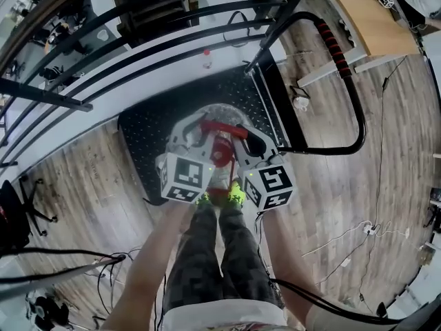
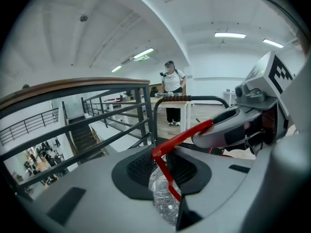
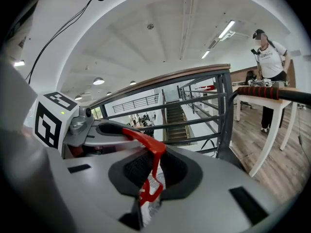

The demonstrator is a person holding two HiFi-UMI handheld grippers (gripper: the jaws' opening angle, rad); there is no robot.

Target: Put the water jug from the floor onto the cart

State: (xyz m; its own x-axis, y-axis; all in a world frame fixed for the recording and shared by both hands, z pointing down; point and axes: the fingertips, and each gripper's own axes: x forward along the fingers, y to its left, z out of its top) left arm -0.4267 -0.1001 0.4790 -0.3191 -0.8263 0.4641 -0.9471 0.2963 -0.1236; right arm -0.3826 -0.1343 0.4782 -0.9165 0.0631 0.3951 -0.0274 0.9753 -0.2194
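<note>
A slip is judged the main risk. The weight of the water jug [image 1: 222, 112] appears to be carried on its thin red handle [image 1: 224, 129]. If either pinch were loosened, or the two grippers were lowered unevenly, the handle could slide through the pads, or the jug could swing and be set down tilted at the deck's edge.

The fingers [image 2: 138, 168] of the left gripper [image 2: 163, 173] are closed on the handle, which is seen crossing between the dark pads with the clear jug body just below. They are not brought fully together, since the handle lies between them. The fingers [image 3: 130, 168] of the right gripper [image 3: 153, 174] are pinched more narrowly on the same handle (its lower, looped part is seen between the pads).

In the head view the two grippers are held side by side, meeting over the jug's top. The jug is placed over the black deck of the cart [image 1: 148, 140], toward its near right part; whether its base touches the deck cannot be told. Further out, the push bar [image 1: 335, 47] with its red grip is seen at the far right. The wooden floor [image 1: 344, 192] lies around the cart, and a railing [image 1: 138, 26] runs along the far left.
</note>
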